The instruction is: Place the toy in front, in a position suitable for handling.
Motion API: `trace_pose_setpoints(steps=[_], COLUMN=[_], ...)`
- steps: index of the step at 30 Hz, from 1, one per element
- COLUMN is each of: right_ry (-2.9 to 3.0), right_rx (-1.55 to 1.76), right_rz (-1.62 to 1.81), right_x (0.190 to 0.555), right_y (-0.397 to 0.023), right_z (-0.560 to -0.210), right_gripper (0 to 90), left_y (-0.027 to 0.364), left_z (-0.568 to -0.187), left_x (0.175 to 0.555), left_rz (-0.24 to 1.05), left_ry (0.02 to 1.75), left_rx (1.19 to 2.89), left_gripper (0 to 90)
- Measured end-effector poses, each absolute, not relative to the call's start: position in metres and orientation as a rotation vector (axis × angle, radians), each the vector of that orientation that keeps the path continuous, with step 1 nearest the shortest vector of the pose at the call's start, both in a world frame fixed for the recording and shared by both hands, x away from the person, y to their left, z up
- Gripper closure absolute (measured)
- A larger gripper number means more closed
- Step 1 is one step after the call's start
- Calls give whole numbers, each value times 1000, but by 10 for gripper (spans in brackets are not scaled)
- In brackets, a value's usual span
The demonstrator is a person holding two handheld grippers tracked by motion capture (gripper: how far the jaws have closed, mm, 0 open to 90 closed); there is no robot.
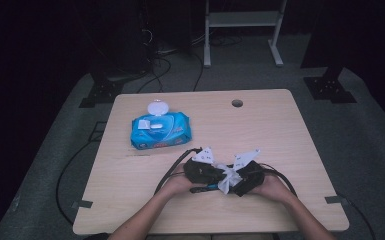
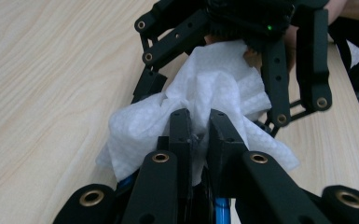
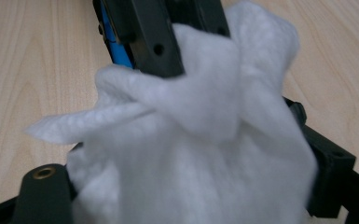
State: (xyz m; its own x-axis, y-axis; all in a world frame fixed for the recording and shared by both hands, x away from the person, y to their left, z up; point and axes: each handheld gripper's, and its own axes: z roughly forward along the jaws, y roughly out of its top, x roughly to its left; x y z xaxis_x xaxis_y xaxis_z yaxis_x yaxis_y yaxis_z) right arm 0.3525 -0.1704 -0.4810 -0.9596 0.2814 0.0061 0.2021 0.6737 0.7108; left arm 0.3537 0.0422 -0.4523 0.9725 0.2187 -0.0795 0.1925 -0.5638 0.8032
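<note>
The left gripper [image 2: 198,122] has its two black jaws nearly together, pinching a fold of the white wipe [image 2: 205,88] between the pads. The right gripper [image 1: 247,181] faces it from close by; in the left gripper view its jaws stand on either side of the bunched wipe, and in its own view the cloth [image 3: 200,140] covers the fingertips, so I cannot tell whether they press on it. Seen from above, the wipe [image 1: 228,177] hangs crumpled between the two grippers, which nearly meet over the near middle of the wooden table [image 1: 280,130]. The left hand [image 1: 177,184] and right hand [image 1: 275,187] hold them just inside the near edge. Bare tabletop lies open to the left, to the right and towards the far edge. The blue wipe pack [image 1: 160,131], lid flipped up, sits well apart at the far left, short of the table's left edge. A round cable hole [image 1: 237,103] lies near the far edge.
</note>
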Motion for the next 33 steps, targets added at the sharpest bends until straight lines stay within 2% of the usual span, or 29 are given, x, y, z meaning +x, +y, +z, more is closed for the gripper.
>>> trace_pose_setpoints(steps=[13, 18, 21, 24, 29, 30, 33], right_ry=[2773, 2773, 2773, 2775, 2775, 2775, 2777], right_rx=[401, 399, 397, 397, 396, 397, 399], right_rz=[1157, 1154, 1149, 1150, 1146, 1144, 1146], right_x=[352, 352, 352, 352, 352, 352, 352], right_y=[-169, -169, -168, -169, -168, -168, -168], right_z=[-481, -481, -481, -481, -480, -480, -480], right_gripper=[201, 201, 201, 201, 201, 201, 201], left_y=[119, 119, 122, 128, 136, 136, 133], left_z=[-461, -458, -445, -429, -417, -420, -438], left_x=[343, 344, 340, 337, 351, 357, 376], left_rz=[98, 80, -42, -94, 97, 132, 195], left_ry=[381, 357, 252, 160, 236, 269, 425], left_rx=[2219, 2197, 2133, 2104, 2071, 2088, 2201], left_gripper=[812, 811, 744, 657, 539, 510, 498])
